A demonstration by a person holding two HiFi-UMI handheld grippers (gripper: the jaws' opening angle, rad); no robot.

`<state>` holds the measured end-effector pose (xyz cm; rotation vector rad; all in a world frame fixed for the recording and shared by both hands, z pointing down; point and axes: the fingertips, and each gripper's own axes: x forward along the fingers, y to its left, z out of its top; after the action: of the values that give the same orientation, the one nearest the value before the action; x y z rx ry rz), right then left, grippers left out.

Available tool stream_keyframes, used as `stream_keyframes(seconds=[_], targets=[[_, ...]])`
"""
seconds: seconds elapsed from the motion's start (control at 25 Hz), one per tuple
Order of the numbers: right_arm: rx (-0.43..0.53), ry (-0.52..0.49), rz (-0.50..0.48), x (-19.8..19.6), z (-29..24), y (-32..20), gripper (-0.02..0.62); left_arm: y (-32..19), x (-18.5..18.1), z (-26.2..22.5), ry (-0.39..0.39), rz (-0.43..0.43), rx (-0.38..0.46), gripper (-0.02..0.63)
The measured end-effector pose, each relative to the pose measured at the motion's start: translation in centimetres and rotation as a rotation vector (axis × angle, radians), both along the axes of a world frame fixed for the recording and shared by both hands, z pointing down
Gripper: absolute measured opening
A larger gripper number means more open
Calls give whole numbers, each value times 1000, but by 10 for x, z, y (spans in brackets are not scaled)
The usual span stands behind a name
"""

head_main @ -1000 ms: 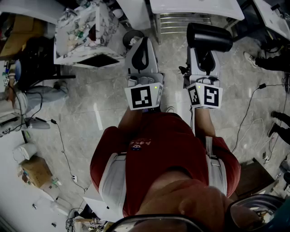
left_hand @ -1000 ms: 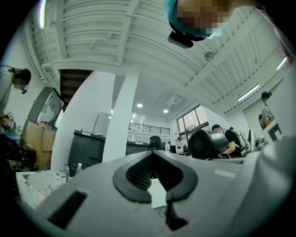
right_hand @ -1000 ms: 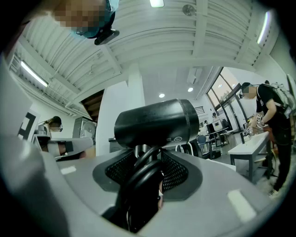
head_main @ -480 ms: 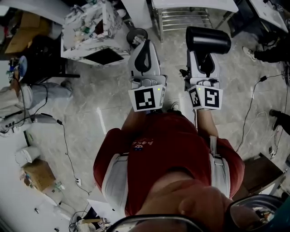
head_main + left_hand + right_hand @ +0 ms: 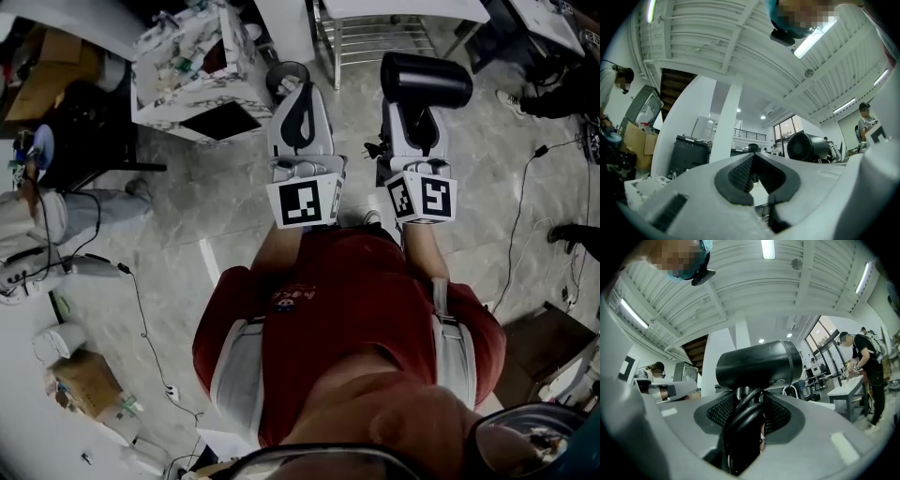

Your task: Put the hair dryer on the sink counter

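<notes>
- The right hand-held gripper point(image 5: 413, 120) is holding the hair dryer point(image 5: 427, 80). Its jaws are standing partly apart and pressing on the handle from both sides.
- The hair dryer is sitting in the upper right of centre of the head view, up in the air over the grey marble floor point(image 5: 187, 234). Its black barrel is lying crosswise above the jaws.
- In the right gripper view a black cord point(image 5: 743, 423) is bunched in loops along the handle, between the jaws.
- The left hand-held gripper point(image 5: 302, 98) is hanging just beside it to the left. Its jaw tips are meeting and there is nothing between them.
- Both are pointing away from the person in the red shirt point(image 5: 347, 309), who is filling the lower half of the head view.
- A white table point(image 5: 153, 89) loaded with clutter is standing in the upper left, and a thin cable point(image 5: 141, 319) is trailing over the floor at the left.
</notes>
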<state>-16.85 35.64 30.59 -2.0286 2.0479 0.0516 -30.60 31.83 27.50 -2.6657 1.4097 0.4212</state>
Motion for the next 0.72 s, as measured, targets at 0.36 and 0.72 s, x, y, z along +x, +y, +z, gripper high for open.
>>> stream_keyframes(seconds=[0.36,0.72], targets=[[-2,18,45,-36,2,6,192,-3,-40,8,9,25,-13,2],[-3,17,65,-32,5,14,192,5,-31,16,-5,57,-24,2]])
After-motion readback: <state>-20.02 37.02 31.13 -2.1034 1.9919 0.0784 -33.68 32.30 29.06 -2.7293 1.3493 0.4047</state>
